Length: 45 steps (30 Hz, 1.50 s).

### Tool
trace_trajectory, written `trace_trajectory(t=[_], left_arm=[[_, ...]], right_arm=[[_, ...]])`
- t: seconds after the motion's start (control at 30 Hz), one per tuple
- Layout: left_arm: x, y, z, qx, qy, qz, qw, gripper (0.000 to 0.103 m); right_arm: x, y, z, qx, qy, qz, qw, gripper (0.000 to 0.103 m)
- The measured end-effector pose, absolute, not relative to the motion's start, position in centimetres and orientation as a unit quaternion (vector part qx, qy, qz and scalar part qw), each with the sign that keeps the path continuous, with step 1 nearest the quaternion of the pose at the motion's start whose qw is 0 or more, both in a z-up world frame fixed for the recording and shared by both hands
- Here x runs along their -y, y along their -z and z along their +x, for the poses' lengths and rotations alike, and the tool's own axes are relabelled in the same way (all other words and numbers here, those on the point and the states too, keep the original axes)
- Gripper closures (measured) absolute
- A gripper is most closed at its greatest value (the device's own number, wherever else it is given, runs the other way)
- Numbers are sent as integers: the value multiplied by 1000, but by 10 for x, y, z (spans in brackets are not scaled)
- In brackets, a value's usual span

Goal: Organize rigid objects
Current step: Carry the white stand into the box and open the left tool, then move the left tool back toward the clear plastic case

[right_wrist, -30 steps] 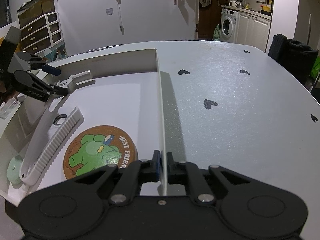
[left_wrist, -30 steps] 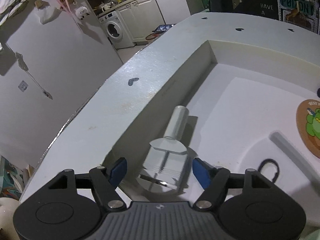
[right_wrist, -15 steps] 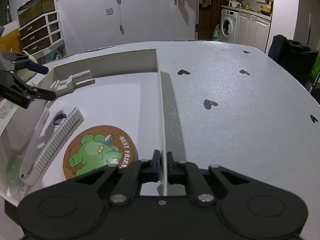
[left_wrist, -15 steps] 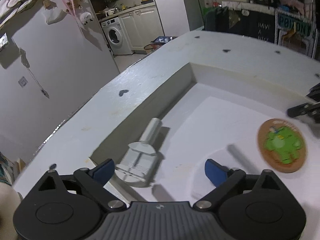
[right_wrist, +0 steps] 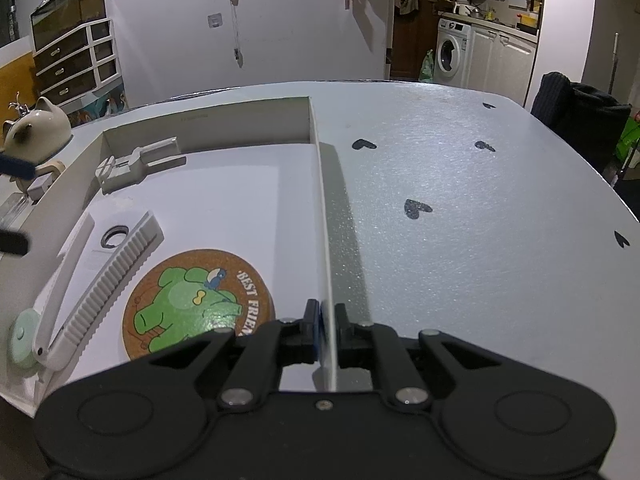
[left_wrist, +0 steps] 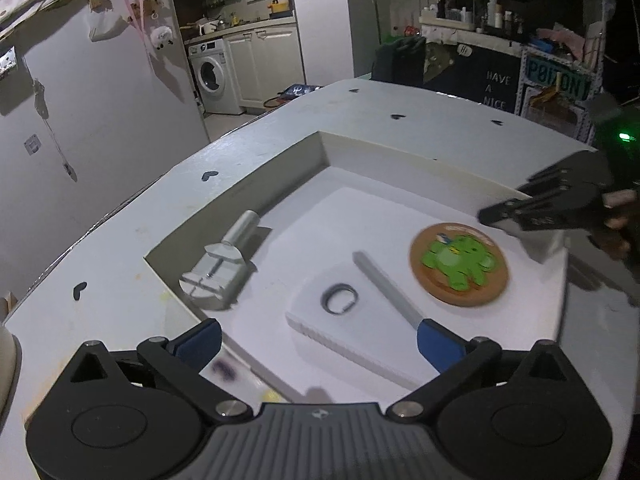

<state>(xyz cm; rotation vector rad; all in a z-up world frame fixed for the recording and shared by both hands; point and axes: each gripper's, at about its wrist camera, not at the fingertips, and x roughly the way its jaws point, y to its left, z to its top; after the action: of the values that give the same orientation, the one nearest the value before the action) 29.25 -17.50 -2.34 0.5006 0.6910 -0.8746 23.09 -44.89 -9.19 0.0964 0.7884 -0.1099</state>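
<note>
A shallow white box [left_wrist: 400,152] [right_wrist: 240,114] sits on the table. Inside lie a grey tool with a cylindrical handle [left_wrist: 224,258] [right_wrist: 132,164] by the far-left wall, a white comb-like piece [left_wrist: 384,294] [right_wrist: 108,280], a dark ring [left_wrist: 339,303] [right_wrist: 114,236] and a round cork coaster with a green cartoon [left_wrist: 459,269] [right_wrist: 196,304]. My left gripper [left_wrist: 320,342] is open and empty, above the box's near edge. My right gripper [right_wrist: 325,316] is shut on the box's right wall [right_wrist: 320,200]; it shows at the left wrist view's right [left_wrist: 556,208].
The grey tabletop [right_wrist: 460,200] carries small black heart marks. A cream cat-shaped pot [right_wrist: 38,128] stands beyond the box's left side. Small items [left_wrist: 224,370] lie on the table under my left gripper. A dark chair [right_wrist: 580,112] stands at the far right.
My left gripper let go of the grey tool, opened wide and pulled back and up from it. The tool stays by the box wall. My right gripper has not moved.
</note>
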Motion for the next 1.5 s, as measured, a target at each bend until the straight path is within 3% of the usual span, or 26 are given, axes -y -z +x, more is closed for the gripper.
trace_trajectory(t=[0.7,1.23,1.5], left_arm=[[68,35,249,-325,333,119,877,0],[-23,81,301,-399,164,41,901,0],[-43,90,335,-358,122,60,924,0]], right_arm=[[445,92,230,-383,69,40,920,92],[443,92,230,-381,71,37,921,92],[444,92,229,-380,72,38,922,92]])
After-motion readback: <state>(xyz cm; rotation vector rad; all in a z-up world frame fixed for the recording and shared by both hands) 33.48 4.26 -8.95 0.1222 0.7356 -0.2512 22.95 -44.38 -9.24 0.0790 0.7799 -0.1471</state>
